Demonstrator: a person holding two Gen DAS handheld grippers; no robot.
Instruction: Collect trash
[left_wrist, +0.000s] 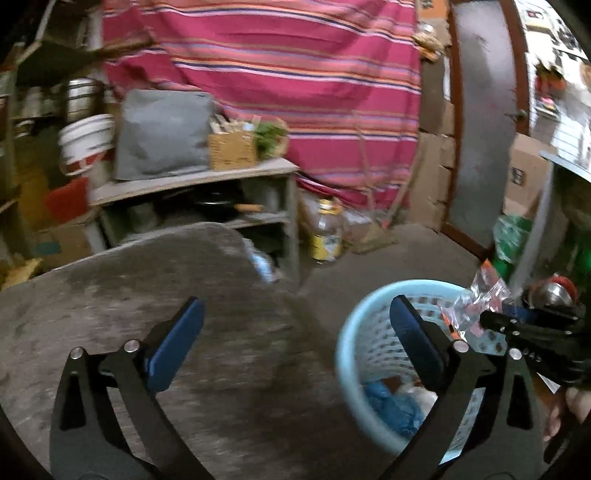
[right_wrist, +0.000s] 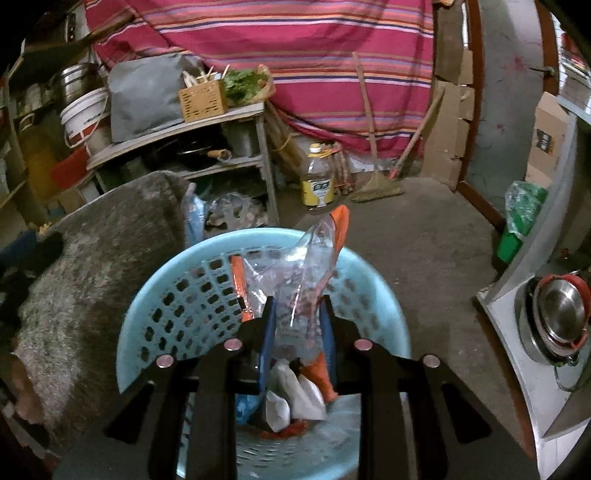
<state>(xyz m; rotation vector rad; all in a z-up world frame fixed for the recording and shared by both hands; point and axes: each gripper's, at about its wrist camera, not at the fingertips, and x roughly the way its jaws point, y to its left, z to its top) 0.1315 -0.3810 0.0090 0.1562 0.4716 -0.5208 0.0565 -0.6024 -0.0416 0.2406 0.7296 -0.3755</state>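
Note:
A light blue perforated trash basket (right_wrist: 177, 306) stands on the floor beside a grey stone table (right_wrist: 96, 266); it also shows in the left wrist view (left_wrist: 351, 339). Blue, white and orange trash lies in its bottom. My right gripper (right_wrist: 297, 314) is shut on a clear plastic wrapper with orange edges (right_wrist: 314, 258) and holds it over the basket's mouth. The wrapper (left_wrist: 476, 299) and the right gripper (left_wrist: 484, 319) show at the right of the left wrist view. My left gripper (left_wrist: 297, 325) is open and empty, above the table edge (left_wrist: 147, 288) and the basket.
A grey shelf unit (right_wrist: 236, 110) with a wicker box, greens and a pan stands behind the table. A yellow-labelled oil bottle (right_wrist: 317, 181) and a broom (right_wrist: 376, 184) are on the floor by the striped pink cloth. A metal counter with a steel pot (right_wrist: 561, 314) is at right.

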